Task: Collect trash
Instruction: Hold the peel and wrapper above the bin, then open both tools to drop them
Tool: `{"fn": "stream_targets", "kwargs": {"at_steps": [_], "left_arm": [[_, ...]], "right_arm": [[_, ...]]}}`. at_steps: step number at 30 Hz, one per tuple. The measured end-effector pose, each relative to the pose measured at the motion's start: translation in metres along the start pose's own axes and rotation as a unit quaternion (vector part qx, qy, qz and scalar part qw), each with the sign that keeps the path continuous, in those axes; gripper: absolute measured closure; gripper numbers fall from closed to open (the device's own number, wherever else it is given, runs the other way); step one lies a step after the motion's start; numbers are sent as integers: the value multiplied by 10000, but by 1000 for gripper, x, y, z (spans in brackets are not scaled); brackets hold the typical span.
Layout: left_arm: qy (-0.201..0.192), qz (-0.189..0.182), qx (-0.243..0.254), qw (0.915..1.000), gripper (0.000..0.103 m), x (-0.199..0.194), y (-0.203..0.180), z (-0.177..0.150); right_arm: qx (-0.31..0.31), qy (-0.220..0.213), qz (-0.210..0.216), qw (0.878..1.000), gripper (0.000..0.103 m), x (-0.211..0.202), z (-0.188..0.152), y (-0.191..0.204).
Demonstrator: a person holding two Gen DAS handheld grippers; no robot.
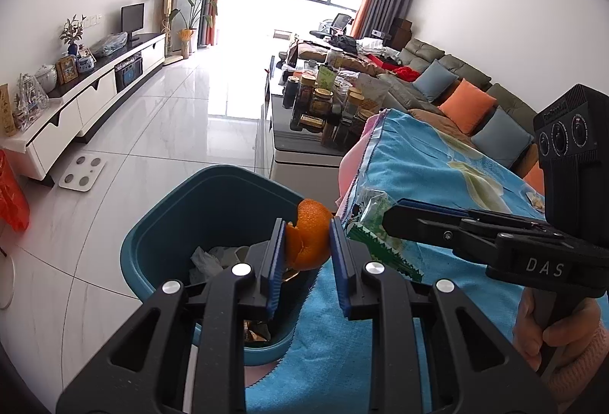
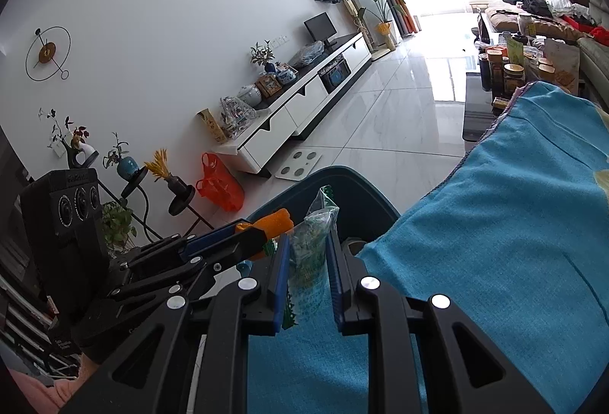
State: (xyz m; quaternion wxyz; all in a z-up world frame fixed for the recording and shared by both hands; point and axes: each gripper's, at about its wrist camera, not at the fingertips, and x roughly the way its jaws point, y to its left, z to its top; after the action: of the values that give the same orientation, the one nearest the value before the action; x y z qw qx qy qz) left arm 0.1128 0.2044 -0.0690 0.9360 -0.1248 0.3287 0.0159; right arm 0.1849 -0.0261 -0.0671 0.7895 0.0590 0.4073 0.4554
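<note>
Beside the blue-clothed table [image 1: 437, 162], left tool [image 1: 307, 242] clamped orange peel [image 1: 306, 238], right tool [image 2: 307, 254] clamped wrapper [image 2: 310, 254]; early release risked missing the bin [image 1: 160, 223].

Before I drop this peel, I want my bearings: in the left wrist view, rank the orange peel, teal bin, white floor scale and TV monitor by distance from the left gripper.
1. orange peel, between its jaws.
2. teal bin, just below.
3. white floor scale, left floor.
4. TV monitor, far left.
</note>
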Motion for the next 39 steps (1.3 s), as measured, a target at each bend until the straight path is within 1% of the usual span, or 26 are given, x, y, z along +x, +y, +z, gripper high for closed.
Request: {"fn": "stream_targets", "kwargs": {"at_steps": [16, 39], "left_arm": [[94, 146, -78, 9998, 79, 17, 8, 1], [145, 217, -175, 9995, 79, 29, 18, 0]], "right_arm": [[36, 174, -36, 9998, 85, 24, 6, 0], [44, 309, -110, 9995, 85, 38, 15, -5]]}}
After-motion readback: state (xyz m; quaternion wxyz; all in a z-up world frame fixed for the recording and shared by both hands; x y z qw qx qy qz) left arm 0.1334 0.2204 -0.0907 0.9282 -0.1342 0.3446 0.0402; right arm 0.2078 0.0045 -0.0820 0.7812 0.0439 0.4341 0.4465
